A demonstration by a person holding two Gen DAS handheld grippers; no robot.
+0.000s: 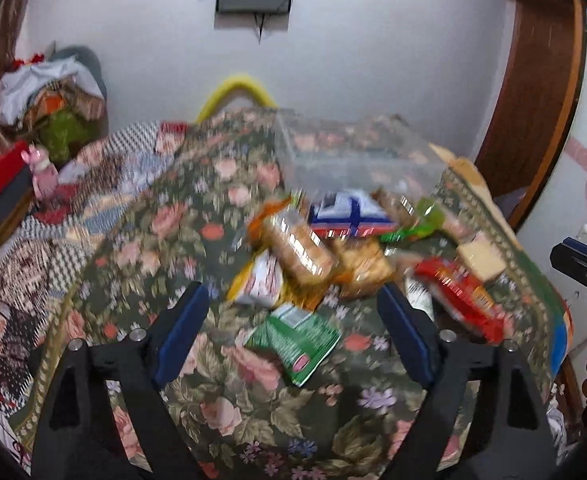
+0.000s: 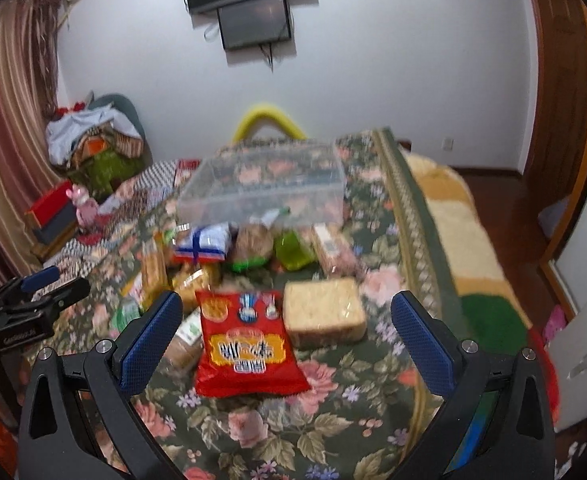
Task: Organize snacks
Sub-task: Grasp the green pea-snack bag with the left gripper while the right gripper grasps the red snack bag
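Bed (image 2: 253, 432): floral green bedspread carries everything; a yellow-and-green blanket (image 2: 449, 240) lies along its right edge. No tabletop in view.
Clear plastic bin (image 2: 265, 184): sits on the bed just beyond the snack pile, open-topped; it looks empty, though blur and the transparent walls leave this uncertain.
Snack pile: loose on the bedspread between the bin and both tools, none yet in the bin as far as can be seen.
Red snack bag (image 2: 245, 344): lies flat, nearest the right tool, touching or just beside the bread.
Wrapped bread block (image 2: 323, 310): pale slab in clear film, right of the red bag.
Blue-and-white packet (image 2: 203, 246): at the bin's near wall, beside a brown bagged item and a green packet (image 2: 293, 250).
Clear cookie pack (image 1: 297, 248): lies tilted across the pile's left side in the left wrist view.
Green sachet (image 1: 297, 338): nearest item to the left tool, lying flat and clear of the other packs.
Left tool (image 1: 293, 336): open, nothing held; the green sachet shows between its blue pads (image 1: 181, 328), untouched.
Right tool (image 2: 285, 344): open and empty; the red bag and the bread show between its pads, no contact.
Step in hand: judged the approach to a first pick; both tools angle down at the pile.
Next move: judged to call for settling one tool over a single pack, likely the sachet or the red bag, closing on an edge, then carrying it to the bin. Flat, slippery wrappers may slide or crumple.
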